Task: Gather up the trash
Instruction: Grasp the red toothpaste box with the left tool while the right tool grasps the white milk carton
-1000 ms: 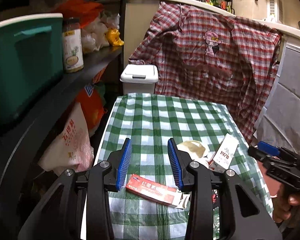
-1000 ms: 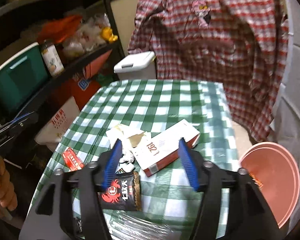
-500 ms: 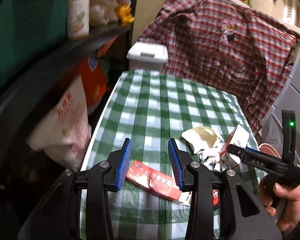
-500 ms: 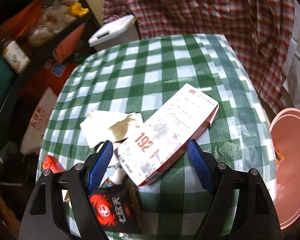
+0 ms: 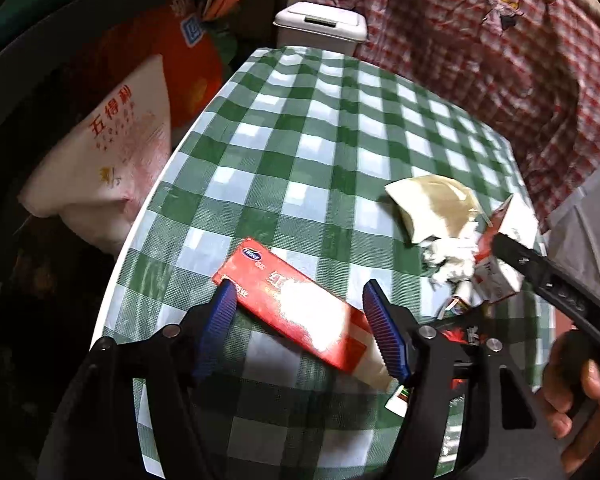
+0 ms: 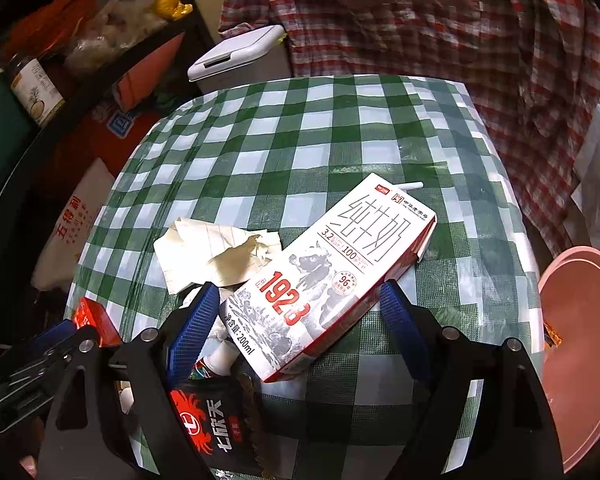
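Your left gripper (image 5: 300, 320) had just spread; long red cardboard box (image 5: 296, 308) lay between its fingers, unpinched. Your right gripper (image 6: 300, 312), spread wide, straddled the white milk carton (image 6: 332, 280).

Indoor lighting from above, moderate and uneven. Strong white glare on the glossy red box (image 5: 296, 312) between the left jaws, washing out its print. Softer sheen across the checked worktop (image 6: 300, 128) ahead of the right jaws. Deep shadow over the shelving (image 5: 40, 92) to the left of both pairs of jaws, detail largely lost. Pronounced fisheye curvature: worktop edges bowed, corners vignetted black. Print on the milk carton (image 6: 332, 276) between the right jaws sharp; plaid shirt (image 5: 500, 60) beyond slightly soft, with mild smear toward the frame edges.
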